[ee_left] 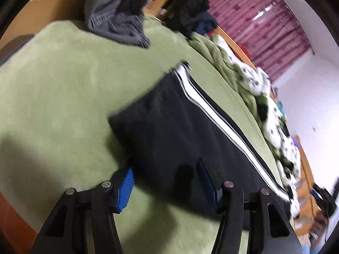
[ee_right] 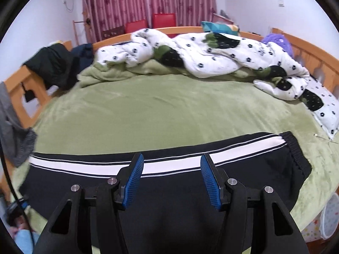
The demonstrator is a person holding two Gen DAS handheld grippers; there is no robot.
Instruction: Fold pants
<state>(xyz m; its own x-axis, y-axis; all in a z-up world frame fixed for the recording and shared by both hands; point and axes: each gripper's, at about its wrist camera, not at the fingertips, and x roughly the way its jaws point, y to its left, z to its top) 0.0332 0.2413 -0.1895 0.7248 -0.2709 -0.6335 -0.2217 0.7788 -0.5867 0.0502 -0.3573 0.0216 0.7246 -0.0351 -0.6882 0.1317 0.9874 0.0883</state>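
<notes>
Black track pants [ee_left: 182, 131] with a white side stripe lie flat on the green blanket [ee_left: 63, 97]. In the left wrist view my left gripper [ee_left: 167, 182] is open, its blue pads [ee_left: 126, 190] straddling the near edge of the pants, nothing between them. In the right wrist view the pants [ee_right: 169, 180] stretch across the near side of the bed, elastic waistband at right. My right gripper [ee_right: 171, 180] is open just above the pants, empty, with its blue pads [ee_right: 208, 184] over the white stripe.
A crumpled white dotted duvet [ee_right: 211, 53] lies along the far side of the bed. Grey clothing [ee_left: 118, 19] and dark clothes [ee_right: 55, 65] hang over the wooden bed frame [ee_right: 17, 84]. Red curtains [ee_right: 148, 0] and white walls stand behind. A white basket [ee_right: 326, 220] stands beside the bed.
</notes>
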